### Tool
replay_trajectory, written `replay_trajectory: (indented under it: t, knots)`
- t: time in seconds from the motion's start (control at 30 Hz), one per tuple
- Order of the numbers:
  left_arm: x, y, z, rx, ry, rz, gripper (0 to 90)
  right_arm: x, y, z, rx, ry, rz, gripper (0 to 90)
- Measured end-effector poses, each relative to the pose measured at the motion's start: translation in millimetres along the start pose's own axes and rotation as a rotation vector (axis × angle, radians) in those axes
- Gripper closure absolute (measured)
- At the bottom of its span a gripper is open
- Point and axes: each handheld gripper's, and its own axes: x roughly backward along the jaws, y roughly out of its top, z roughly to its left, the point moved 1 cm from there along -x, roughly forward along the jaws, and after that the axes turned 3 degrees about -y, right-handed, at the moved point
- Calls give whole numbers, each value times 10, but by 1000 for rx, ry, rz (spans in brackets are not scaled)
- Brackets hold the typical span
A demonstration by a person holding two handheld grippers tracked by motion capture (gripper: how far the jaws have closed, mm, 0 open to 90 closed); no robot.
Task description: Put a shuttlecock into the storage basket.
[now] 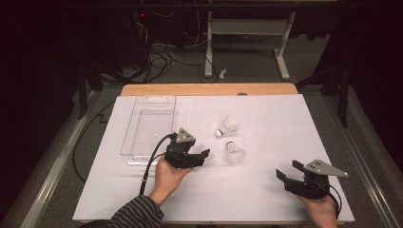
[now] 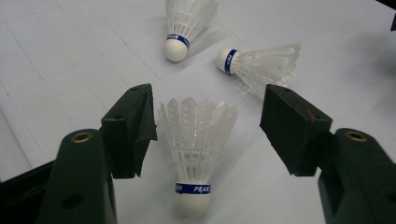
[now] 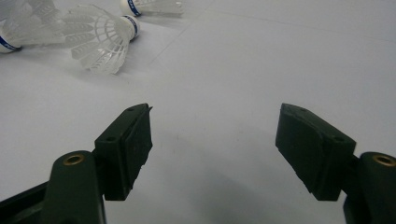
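Between wide-set jaws — shuttlecock (image 2: 194, 149), untouched, on table (image 2: 70, 70)

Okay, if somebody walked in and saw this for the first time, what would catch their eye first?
Probably the white shuttlecock lying between the open jaws of the left gripper, cork end toward the camera, untouched. Next, two more shuttlecocks mid-table, and the clear plastic tray at the left.

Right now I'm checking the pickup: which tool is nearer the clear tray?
Left. The left tool sits just beside the clear tray; the right tool is far across the table.
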Motion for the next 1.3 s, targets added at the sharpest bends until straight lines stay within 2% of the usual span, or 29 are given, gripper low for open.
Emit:
replay_trajectory:
  t: [0.17, 0.67, 0.93, 1.3]
  knots:
    - [-28, 15, -13, 2, 14, 29, 361, 0, 0, 0, 3, 0, 0, 277]
    - [-115, 4, 11, -10, 70, 159, 361, 1, 0, 5, 3, 0, 1, 278]
    - [-152, -29, 27, -33, 104, 210, 369, 0, 0, 5, 3, 0, 2, 278]
    - [-207, -94, 58, -35, 138, 285, 372, -3, -1, 6, 5, 0, 4, 278]
